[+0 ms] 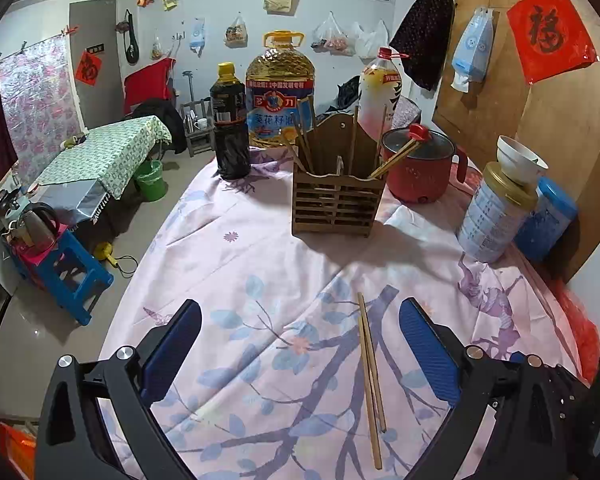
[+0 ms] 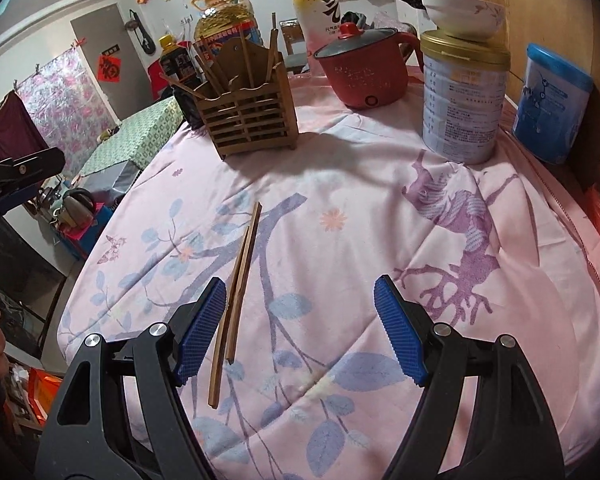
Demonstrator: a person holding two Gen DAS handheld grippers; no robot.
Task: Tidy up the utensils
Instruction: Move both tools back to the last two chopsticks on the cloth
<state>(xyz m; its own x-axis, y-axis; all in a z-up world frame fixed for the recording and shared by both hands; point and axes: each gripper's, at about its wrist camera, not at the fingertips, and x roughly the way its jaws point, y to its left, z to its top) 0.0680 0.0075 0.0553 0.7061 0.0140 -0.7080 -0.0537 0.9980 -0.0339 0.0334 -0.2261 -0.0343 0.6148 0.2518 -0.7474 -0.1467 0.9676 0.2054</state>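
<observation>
A pair of wooden chopsticks (image 1: 370, 376) (image 2: 236, 300) lies flat on the pink floral tablecloth (image 1: 260, 264) (image 2: 360, 216). My left gripper (image 1: 300, 348) hovers open above the cloth, and the chopsticks lie between its blue pads, nearer the right one. My right gripper (image 2: 300, 328) is open too, with the chopsticks just inside its left pad (image 2: 200, 328); nothing is held. A slatted wooden utensil holder (image 1: 336, 204) (image 2: 248, 120) with several chopsticks standing in it sits farther back on the table. Part of the left gripper shows at the left edge of the right wrist view.
Behind the holder stand a dark sauce bottle (image 1: 230, 124), a large oil jug (image 1: 280, 88), a plastic bottle (image 1: 380, 88) and a red electric pot (image 1: 418, 164) (image 2: 364, 68). A tin (image 2: 464, 96) topped by a white bowl (image 2: 464, 16) and a blue canister (image 2: 552, 104) stand at right. The table edge drops off at left.
</observation>
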